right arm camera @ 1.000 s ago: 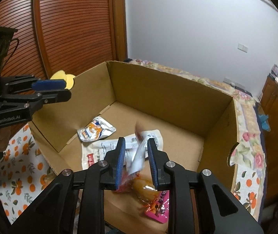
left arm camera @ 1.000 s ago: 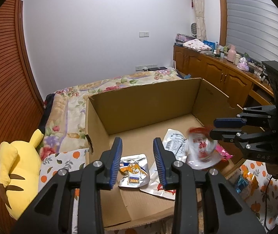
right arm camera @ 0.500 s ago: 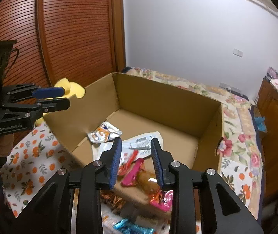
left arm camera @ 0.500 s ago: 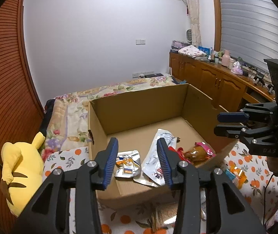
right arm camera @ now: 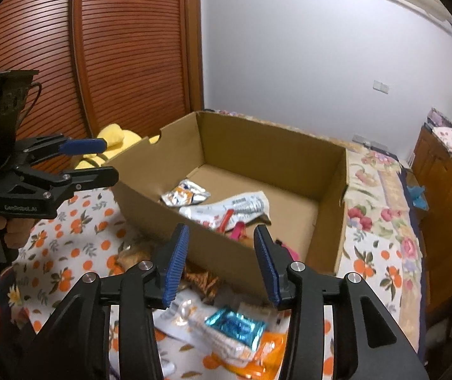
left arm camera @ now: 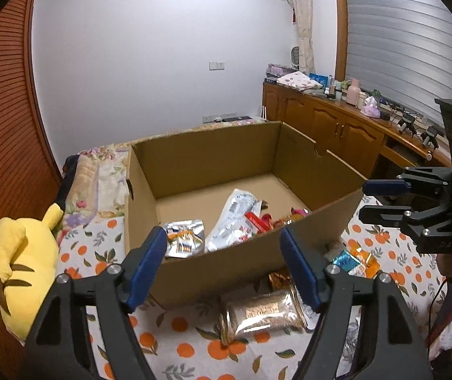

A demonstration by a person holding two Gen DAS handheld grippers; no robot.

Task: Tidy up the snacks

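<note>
Reaching for the next snack: both jaws have just been opening, empty. Lower the left gripper (left arm camera: 222, 266) over the brown packet (left arm camera: 264, 312) lying before the box (left arm camera: 226, 266); right gripper (right arm camera: 222, 262) takes the blue packet (right arm camera: 235, 324).

brown cardboard box (left arm camera: 226, 266), white cloth (left arm camera: 194, 342) printed with oranges, yellow plush toy (left arm camera: 26, 262), teal packet (right arm camera: 235, 324).

Dim, warm indoor light, brightest on the white wall (left arm camera: 149, 63). Strong fisheye bending and black corners in both views. Glare on foil packets (left arm camera: 183, 240). Slight motion blur over wrappers (right arm camera: 235, 326) in the right view; soft shadows.
</note>
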